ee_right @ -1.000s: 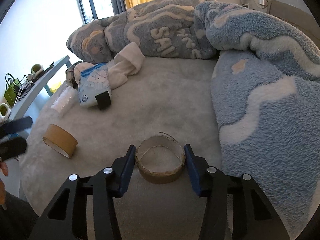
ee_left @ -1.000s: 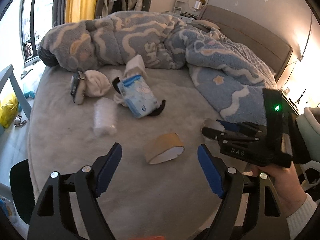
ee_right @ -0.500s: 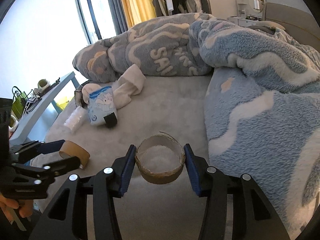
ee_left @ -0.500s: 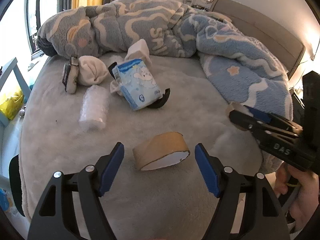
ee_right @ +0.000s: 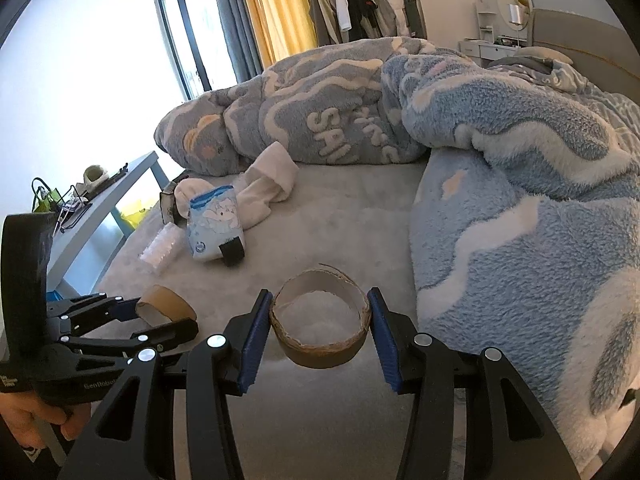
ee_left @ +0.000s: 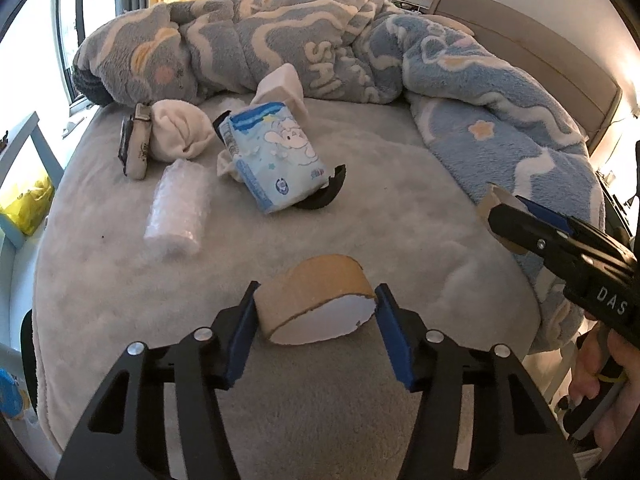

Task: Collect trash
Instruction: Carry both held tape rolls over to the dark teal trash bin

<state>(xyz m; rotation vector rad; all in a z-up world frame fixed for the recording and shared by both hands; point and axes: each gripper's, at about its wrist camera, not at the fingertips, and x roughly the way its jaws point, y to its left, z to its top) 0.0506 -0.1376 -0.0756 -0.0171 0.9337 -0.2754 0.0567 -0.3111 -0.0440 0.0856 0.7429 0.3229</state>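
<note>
My left gripper (ee_left: 316,320) is shut on a brown cardboard tape ring (ee_left: 320,296), squeezed to an oval just above the grey bed (ee_left: 400,184). My right gripper (ee_right: 320,324) is shut on a second cardboard ring (ee_right: 320,340) and holds it lifted above the bed. The right gripper also shows in the left wrist view (ee_left: 560,240), off to the right, with its ring (ee_left: 490,204). The left gripper shows in the right wrist view (ee_right: 132,320) with its ring (ee_right: 164,306). A blue wet-wipes pack (ee_left: 276,160) and a bubble-wrap roll (ee_left: 176,208) lie further up the bed.
A blue fleece blanket (ee_left: 480,100) is heaped along the back and right. White socks (ee_left: 180,132), a small pouch (ee_left: 136,144) and a black curved piece (ee_left: 328,192) lie by the wipes pack. A blue-grey bench (ee_right: 104,208) stands left of the bed.
My left gripper moved forward over the flat cardboard ring and closed on it. My right gripper lifted its ring off the bed and moved back.
</note>
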